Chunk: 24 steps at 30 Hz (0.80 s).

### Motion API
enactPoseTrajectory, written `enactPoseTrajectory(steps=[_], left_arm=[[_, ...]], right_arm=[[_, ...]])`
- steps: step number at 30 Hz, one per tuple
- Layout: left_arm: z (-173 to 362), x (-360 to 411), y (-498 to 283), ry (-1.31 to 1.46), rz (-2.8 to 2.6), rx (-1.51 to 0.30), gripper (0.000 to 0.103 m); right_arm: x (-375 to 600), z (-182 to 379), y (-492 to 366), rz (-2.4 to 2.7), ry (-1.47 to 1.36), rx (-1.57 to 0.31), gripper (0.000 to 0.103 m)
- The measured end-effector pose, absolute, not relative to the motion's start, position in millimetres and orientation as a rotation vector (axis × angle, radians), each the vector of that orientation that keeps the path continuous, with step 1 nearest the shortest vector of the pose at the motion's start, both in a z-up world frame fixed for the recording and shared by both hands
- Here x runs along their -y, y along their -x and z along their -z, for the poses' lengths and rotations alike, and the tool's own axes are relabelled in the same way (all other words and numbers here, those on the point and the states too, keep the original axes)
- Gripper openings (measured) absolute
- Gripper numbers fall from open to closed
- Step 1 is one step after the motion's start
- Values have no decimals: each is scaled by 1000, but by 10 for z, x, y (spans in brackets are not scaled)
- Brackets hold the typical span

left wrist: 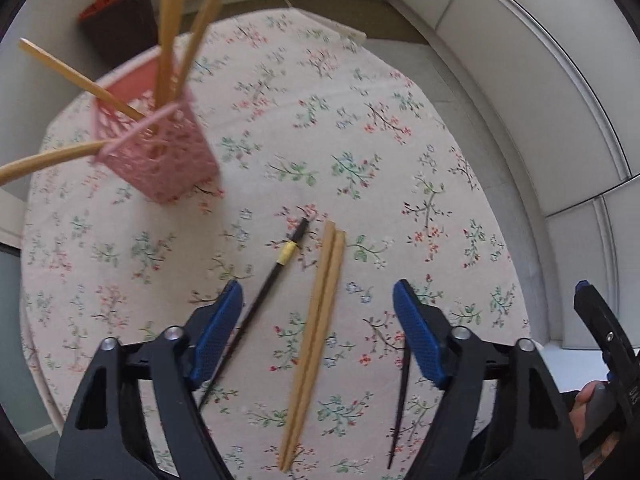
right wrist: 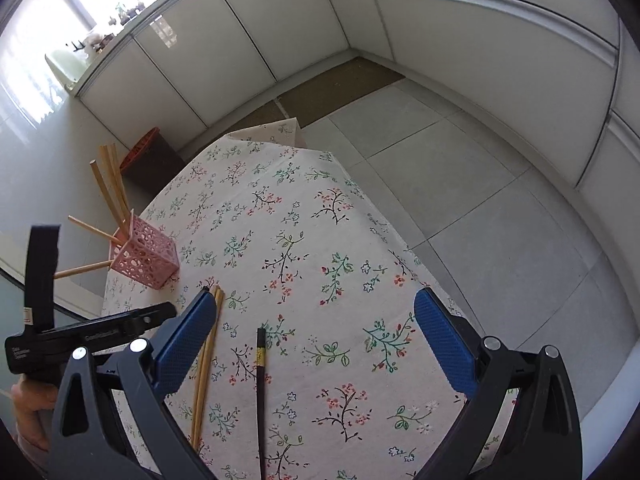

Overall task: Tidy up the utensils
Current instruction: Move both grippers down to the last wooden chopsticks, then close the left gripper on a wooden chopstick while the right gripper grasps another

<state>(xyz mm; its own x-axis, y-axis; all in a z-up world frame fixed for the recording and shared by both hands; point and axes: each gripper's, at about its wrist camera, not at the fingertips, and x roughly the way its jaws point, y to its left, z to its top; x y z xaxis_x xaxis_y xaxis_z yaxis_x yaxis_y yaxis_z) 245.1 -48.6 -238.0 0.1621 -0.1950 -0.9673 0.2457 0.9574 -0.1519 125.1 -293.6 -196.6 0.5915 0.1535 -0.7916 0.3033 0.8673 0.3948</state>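
Both tools hang over the floral tablecloth (left wrist: 360, 128) with jaws wide and empty. The left gripper (left wrist: 318, 332) straddles a wooden chopstick pair (left wrist: 316, 332), with black chopsticks (left wrist: 256, 300) lying either side; the likely step is picking up loose sticks, which calls for lowering and closing on the pair. Farther off stands the pink basket (left wrist: 168, 160) holding wooden chopsticks. Only the right gripper (right wrist: 316, 340) view shows the room's cabinets (right wrist: 224, 48) and the other tool's body

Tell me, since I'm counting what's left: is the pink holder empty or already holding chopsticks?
Holding some. Several light wooden chopsticks stick up out of the pink basket, fanned out over its rim; exact count unclear.
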Motion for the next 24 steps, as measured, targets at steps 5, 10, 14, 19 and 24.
enactPoseTrajectory(steps=[5, 10, 14, 19, 24], left_arm=[[2703, 638, -2582, -63, 308, -1465, 37], [2894, 642, -2638, -71, 291, -1499, 19], [2913, 640, -2627, -82, 293, -1492, 14], [2959, 598, -2623, -75, 292, -1499, 13], [2978, 540, -2670, -49, 305, -1495, 13]], right_arm=[[3057, 2007, -1267, 112, -568, -946, 96], [3113, 2058, -1298, 118, -599, -962, 96], [3082, 2060, -1299, 112, -587, -965, 96], [3018, 2038, -1291, 104, -550, -963, 96], [2969, 2038, -1300, 99, -532, -974, 96]])
